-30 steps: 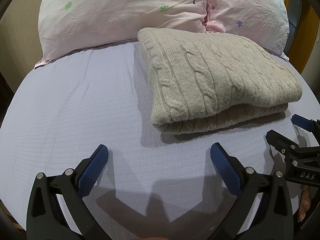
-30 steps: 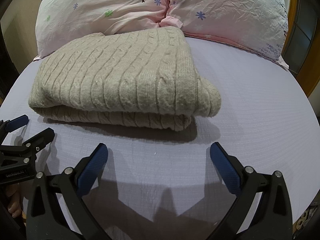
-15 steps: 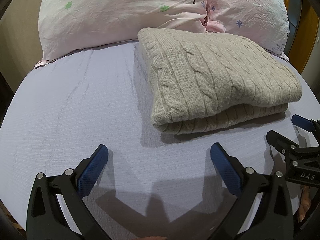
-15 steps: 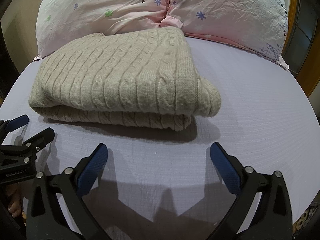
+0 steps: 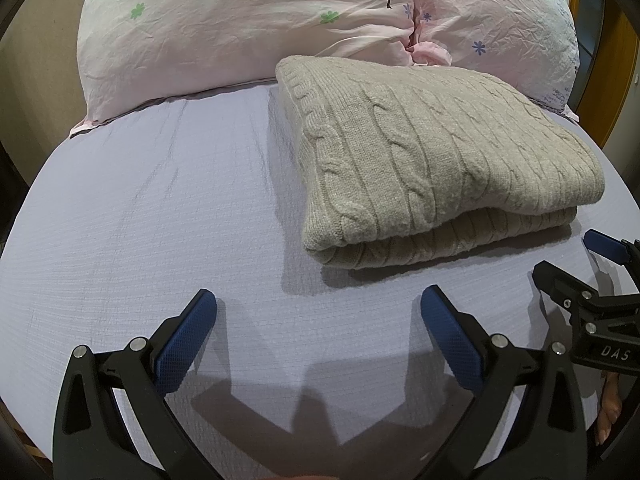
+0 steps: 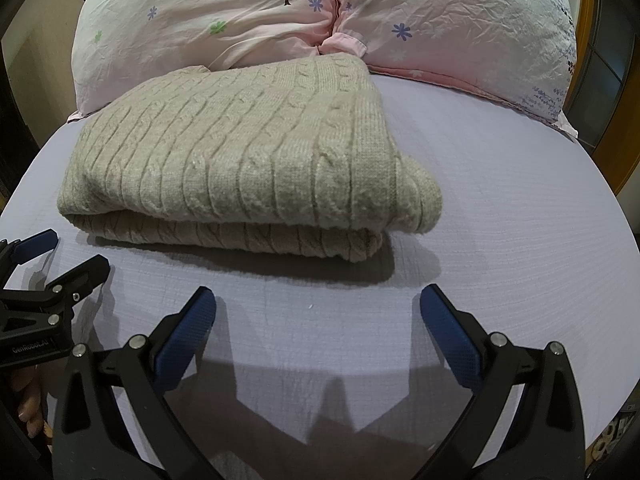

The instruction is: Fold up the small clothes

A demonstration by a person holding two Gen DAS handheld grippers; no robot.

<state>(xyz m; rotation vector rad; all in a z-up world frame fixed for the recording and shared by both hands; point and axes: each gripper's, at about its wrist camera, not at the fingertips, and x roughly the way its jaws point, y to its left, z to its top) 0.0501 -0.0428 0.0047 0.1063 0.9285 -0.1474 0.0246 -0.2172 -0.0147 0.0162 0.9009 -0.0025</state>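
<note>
In the left wrist view, the beige cable-knit sweater [image 5: 440, 160] lies folded in two thick layers on the lavender bed sheet [image 5: 140, 220], its far edge close against the pink floral pillows [image 5: 260, 20]. The fold looks finished and squared, which likely explains why the left tool [image 5: 318, 312] hovers near the sweater's front edge, apart from it, its blue-padded fingers spread wide and pinching nothing. The right tool [image 5: 568, 256] shows at the right margin, just beside the sweater's near corner, also spread and empty.

In the right wrist view, the same sweater [image 6: 240, 160] sits ahead and to the left, the upper layer overhanging the lower at its rounded right end. The right tool [image 6: 318, 312] hangs spread above bare sheet [image 6: 500, 220]; the left tool [image 6: 68, 252] enters low on the left, parted.

The sheet is lightly ribbed and nearly smooth. A wooden frame [image 6: 616, 168] edges the room on the right.
</note>
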